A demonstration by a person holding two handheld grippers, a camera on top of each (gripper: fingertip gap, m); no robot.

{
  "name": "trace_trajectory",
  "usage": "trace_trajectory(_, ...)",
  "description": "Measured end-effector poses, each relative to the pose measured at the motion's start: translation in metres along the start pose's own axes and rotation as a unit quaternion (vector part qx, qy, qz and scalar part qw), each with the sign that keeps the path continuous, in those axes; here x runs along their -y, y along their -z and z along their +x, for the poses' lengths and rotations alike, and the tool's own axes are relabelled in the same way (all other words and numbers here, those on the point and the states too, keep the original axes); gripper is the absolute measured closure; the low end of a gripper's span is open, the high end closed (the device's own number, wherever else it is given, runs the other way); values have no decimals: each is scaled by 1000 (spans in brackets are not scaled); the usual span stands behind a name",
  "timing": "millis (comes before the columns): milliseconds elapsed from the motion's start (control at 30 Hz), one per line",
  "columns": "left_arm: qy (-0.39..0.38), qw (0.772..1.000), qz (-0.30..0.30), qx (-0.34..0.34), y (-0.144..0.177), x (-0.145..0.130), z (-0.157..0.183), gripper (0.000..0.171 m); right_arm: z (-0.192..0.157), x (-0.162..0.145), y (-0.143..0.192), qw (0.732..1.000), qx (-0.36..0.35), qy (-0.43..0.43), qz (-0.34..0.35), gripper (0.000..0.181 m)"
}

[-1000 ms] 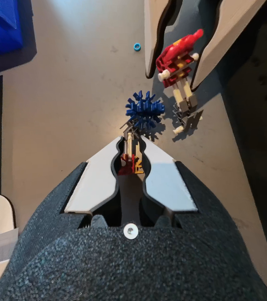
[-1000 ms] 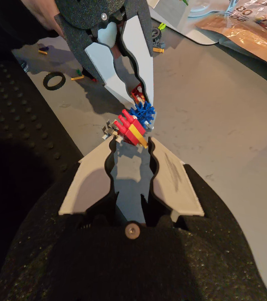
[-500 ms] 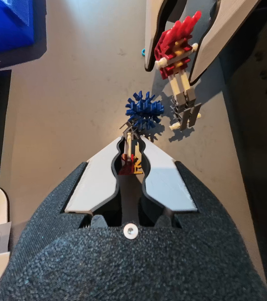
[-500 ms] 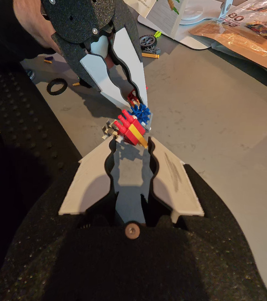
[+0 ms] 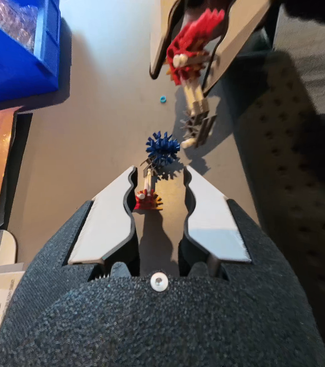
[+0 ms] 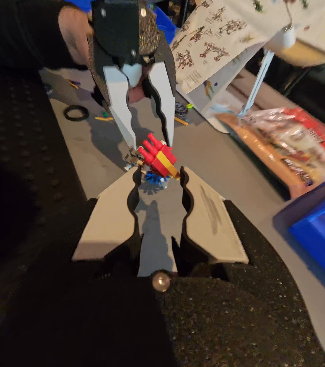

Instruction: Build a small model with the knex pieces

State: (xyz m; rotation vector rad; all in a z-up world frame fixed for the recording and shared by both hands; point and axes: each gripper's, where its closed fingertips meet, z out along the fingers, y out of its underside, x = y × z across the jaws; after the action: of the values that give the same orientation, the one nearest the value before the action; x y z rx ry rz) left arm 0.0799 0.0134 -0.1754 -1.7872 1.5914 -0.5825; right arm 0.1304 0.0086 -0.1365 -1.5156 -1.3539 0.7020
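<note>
My left gripper (image 5: 160,170) is open over the grey table (image 5: 90,158). Between its fingers lies a small build: a red and yellow connector (image 5: 147,200), a white rod, a grey connector and a blue snowflake cluster (image 5: 162,149). My right gripper (image 6: 160,171) is shut on a red and yellow build (image 6: 159,158) and holds it above the table, just past the blue cluster (image 6: 153,178). In the left wrist view the right gripper (image 5: 180,83) is at the top, with the red build (image 5: 187,57) in it and white and grey legs (image 5: 197,119) hanging down. The open left gripper (image 6: 151,142) faces it.
A blue bin (image 5: 8,69) and an orange plastic bag (image 6: 276,143) lie to one side, with an instruction sheet (image 6: 217,39) behind. A black tyre ring (image 6: 75,113), a grey wheel (image 6: 180,108), yellow rods and a small cyan ring (image 5: 163,98) lie loose. A black studded mat (image 5: 296,178) borders the table. The gap from one gripper's tips to the other's is roughly 7 cm.
My left gripper has opened and let go of the small build, which now lies on the table. My right gripper has drawn back and up with the red build.
</note>
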Motion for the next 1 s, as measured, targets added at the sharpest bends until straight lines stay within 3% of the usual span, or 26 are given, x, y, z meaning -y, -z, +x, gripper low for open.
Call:
trace_trajectory(167,-10,1000,19,2,12,8,5,123,-2,12,5,991,-43,123,26,142)
trace_trajectory(400,-33,999,38,-15,8,19,19,121,-7,21,7,989,-46,134,52,142)
trace_trajectory(533,-79,995,55,-6,9,28,30,120,-6,13,3,999,2,16,33,143)
trace_trajectory(667,-165,981,63,82,13,34,32,117,-15,2,-7,983,90,-158,7,143)
trace_trajectory(800,-266,955,53,123,17,34,48,117,-26,0,-12,966,143,-215,-5,143)
trace_trajectory(933,-315,935,52,152,29,37,51,120,-32,7,-15,952,177,-249,3,143)
trace_trajectory(1000,-318,937,59,135,27,38,58,128,-33,13,-17,945,191,-266,14,143)
